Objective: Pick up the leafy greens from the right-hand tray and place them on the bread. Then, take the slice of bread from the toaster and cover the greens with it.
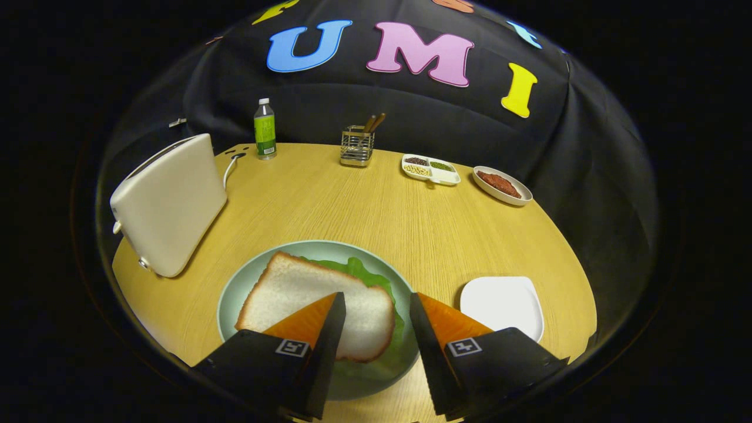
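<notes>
At the left of the frame the toaster (167, 205) is standing on the table (364, 205), a bottle (265, 129) behind it whose label is too small to read. Lower centre, the bread slice (305, 294) is lying on the plate (235, 294), covering the leafy greens (367, 273) peeking out beneath. The gripper (376, 317) is hovering spread apart, grasping nothing. That bread looks light, soft and crushable, so a gentle pinch at the crust edge would suit. Lower right, the white tray (502, 302) is sitting bare.

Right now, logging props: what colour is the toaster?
Cream-white toaster, gripper view; tongs open.
</notes>
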Action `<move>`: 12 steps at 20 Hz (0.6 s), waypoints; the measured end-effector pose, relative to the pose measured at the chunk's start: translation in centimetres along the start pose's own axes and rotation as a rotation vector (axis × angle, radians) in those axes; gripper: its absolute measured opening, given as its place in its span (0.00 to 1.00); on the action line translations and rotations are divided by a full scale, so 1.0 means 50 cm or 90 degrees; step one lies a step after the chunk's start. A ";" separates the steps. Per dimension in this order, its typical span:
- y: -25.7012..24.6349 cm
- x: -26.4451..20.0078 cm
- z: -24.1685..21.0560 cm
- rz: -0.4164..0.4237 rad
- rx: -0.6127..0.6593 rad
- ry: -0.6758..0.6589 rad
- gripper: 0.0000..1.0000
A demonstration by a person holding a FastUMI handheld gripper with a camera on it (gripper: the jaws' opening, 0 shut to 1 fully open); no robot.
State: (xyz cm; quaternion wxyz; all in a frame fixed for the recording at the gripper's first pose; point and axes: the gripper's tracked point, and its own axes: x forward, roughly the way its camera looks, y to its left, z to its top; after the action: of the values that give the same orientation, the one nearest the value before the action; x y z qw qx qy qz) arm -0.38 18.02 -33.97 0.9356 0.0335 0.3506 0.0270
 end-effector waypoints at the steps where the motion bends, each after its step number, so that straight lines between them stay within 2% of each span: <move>1: -0.005 0.000 0.000 -0.003 0.002 0.001 0.73; 2: -0.010 -0.001 0.002 -0.007 0.004 0.001 0.81; 3: -0.018 -0.003 0.004 -0.013 0.005 0.000 0.85; 4: -0.021 -0.005 0.008 -0.013 0.006 -0.003 0.96; 5: -0.022 -0.007 0.009 -0.013 0.007 -0.004 0.99; 12: -0.030 -0.048 0.043 -0.002 0.017 -0.022 0.98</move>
State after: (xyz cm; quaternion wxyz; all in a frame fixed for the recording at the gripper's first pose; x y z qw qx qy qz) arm -0.76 16.25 -30.91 0.9410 0.0460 0.3347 0.0201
